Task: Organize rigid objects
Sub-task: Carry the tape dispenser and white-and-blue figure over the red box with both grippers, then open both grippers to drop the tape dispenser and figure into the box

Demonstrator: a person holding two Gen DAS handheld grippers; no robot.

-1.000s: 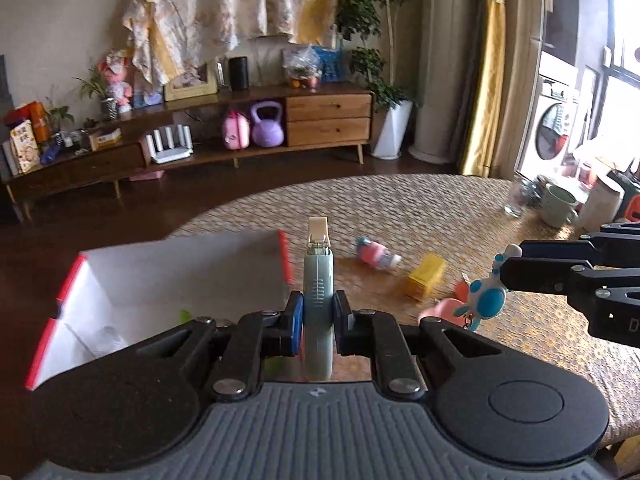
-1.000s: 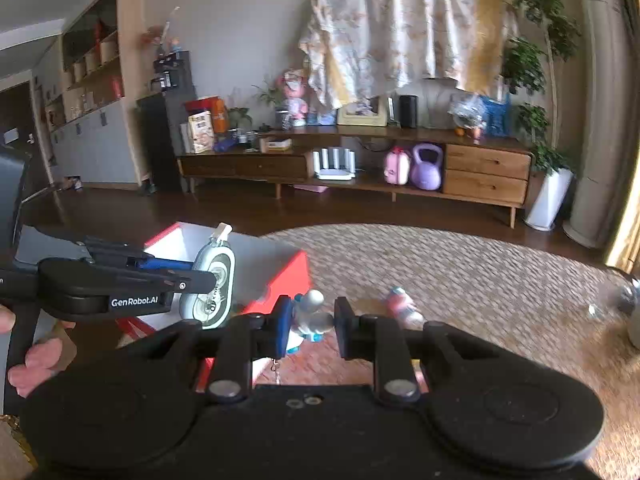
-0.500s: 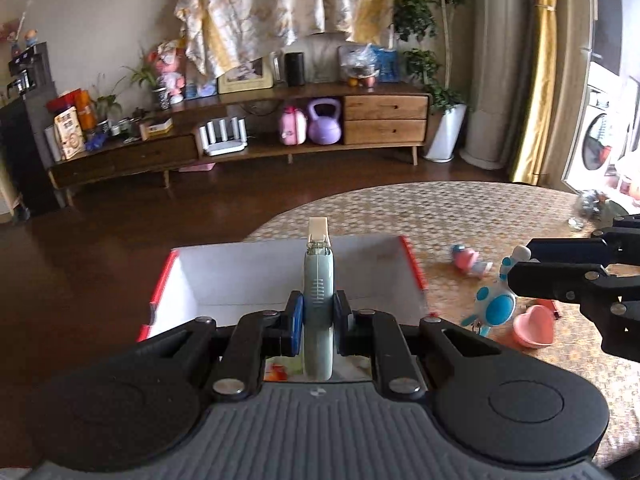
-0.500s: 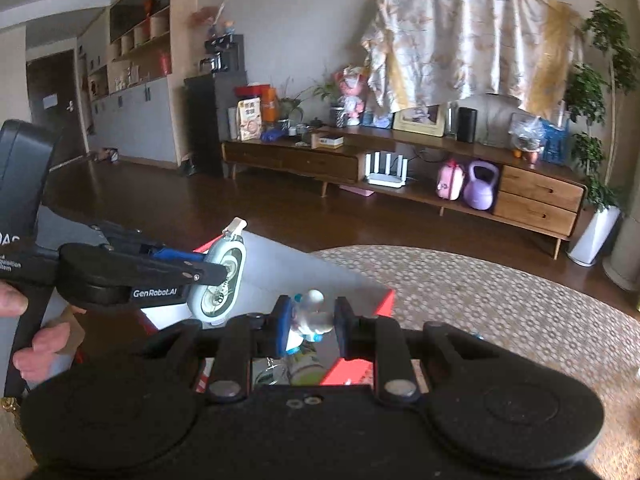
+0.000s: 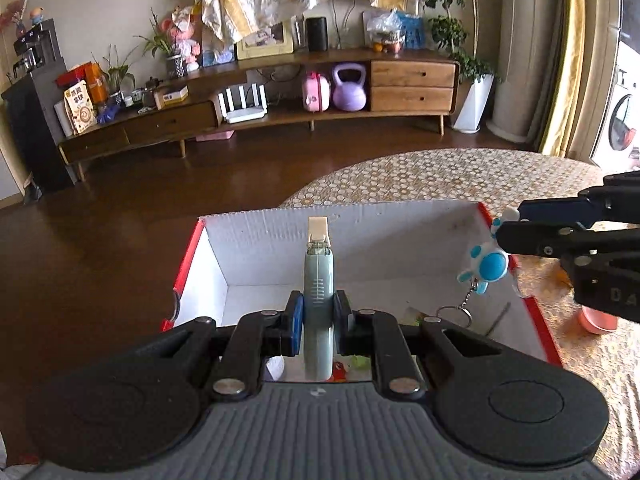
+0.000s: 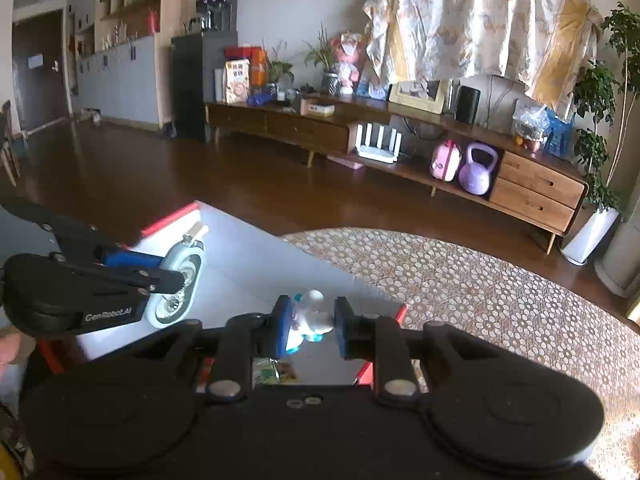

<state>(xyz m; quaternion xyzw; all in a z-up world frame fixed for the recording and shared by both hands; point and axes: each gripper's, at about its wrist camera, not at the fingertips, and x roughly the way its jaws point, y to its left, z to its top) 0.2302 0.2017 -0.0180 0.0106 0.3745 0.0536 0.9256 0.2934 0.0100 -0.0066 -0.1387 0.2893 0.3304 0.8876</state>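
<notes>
Tape dispenser [image 5: 318, 280], pale green, sits clenched in the left gripper [image 5: 318, 322] above the open white box [image 5: 400, 240]; "GenRobot.AI" is printed on that gripper. Right gripper [image 6: 310, 326] grasps a blue-and-white keychain toy [image 5: 486, 262] over the box's right edge. Box rests on a table [image 6: 480, 288] with a patterned cloth; small items lie inside, unclear.

Round patterned table [image 5: 440, 176]: red-edged white box [image 5: 400, 232] on it; pink item [image 5: 598, 322] beside box.
</notes>
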